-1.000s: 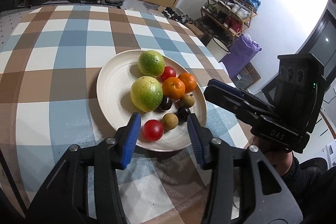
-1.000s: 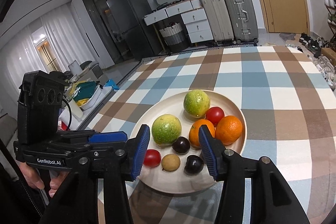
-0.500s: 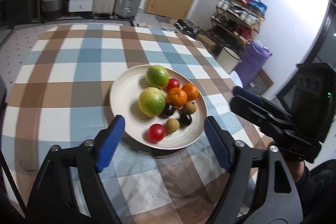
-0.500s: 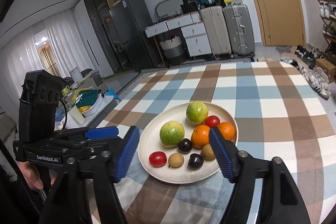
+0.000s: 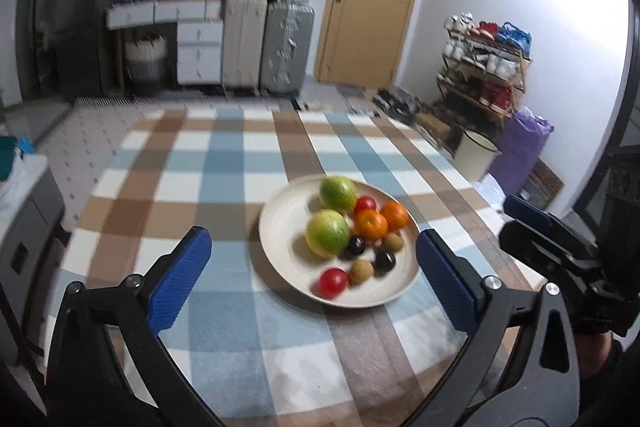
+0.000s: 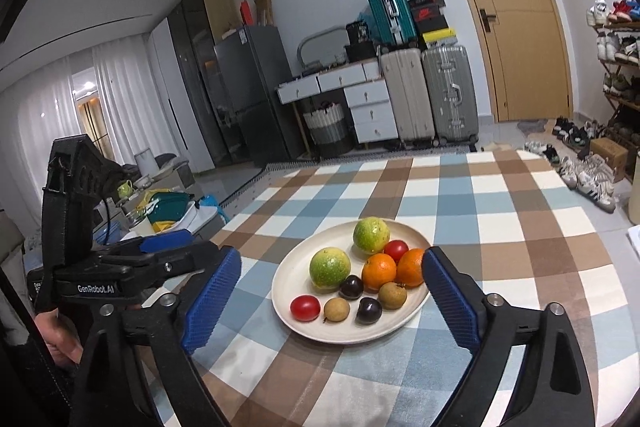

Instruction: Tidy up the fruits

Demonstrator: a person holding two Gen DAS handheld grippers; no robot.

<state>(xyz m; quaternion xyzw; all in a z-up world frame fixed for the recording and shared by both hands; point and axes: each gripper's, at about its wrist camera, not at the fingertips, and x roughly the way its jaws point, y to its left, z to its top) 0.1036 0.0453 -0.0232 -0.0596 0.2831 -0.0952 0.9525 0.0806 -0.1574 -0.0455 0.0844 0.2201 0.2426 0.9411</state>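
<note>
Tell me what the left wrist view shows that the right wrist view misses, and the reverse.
Only the left wrist view shows the purple bag and white bin beside the shoe rack.

Only the right wrist view shows the white curtains and the cluttered side surface left of the table.

Both show the plate holding all nine fruits on the checked tablecloth, the suitcases, the wooden door, and the left gripper and right gripper open, their jaws having just opened, nothing held.
</note>
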